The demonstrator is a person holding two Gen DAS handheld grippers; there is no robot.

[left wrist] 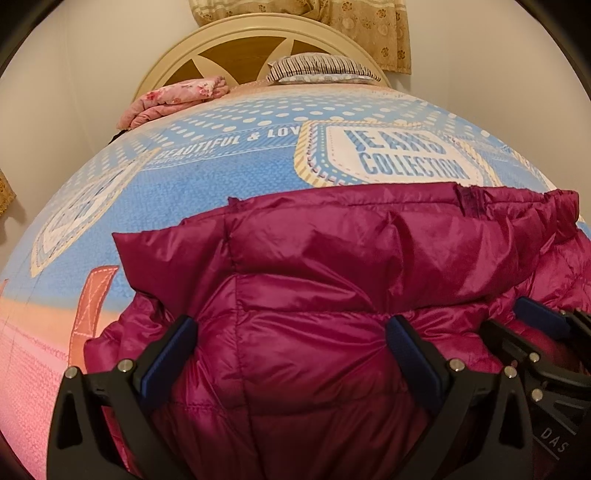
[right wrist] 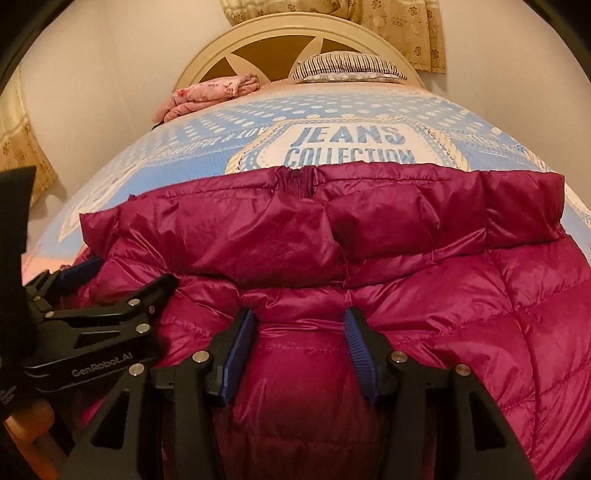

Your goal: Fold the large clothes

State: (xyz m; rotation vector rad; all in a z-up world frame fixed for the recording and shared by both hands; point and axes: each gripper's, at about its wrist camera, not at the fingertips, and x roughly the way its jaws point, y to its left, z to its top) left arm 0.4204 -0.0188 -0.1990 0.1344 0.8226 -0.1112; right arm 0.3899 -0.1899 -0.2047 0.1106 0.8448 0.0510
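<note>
A magenta puffer jacket (left wrist: pixel 332 258) (right wrist: pixel 424 280) lies on the near part of the bed, its hood (right wrist: pixel 277 229) spread flat toward the headboard. My left gripper (left wrist: pixel 291 332) has its jaws wide around a thick bulge of the jacket, and both blue pads press into the puckered fabric. It also shows at the left edge of the right wrist view as the left gripper (right wrist: pixel 122 280). Close beside it, my right gripper (right wrist: pixel 297 328) pinches a narrower bunch of the same jacket between its pads. At the right edge of the left wrist view the right gripper (left wrist: pixel 517 325) is partly cut off.
The bed sheet (left wrist: pixel 221 177) is blue and pink, printed with "JEANS COLLECTION". A folded pink blanket (left wrist: pixel 177 96) and a striped pillow (left wrist: pixel 321 68) lie by the cream headboard (left wrist: pixel 240 40). Patterned curtains (left wrist: pixel 351 22) hang behind. Something wooden (right wrist: pixel 26 435) shows at lower left.
</note>
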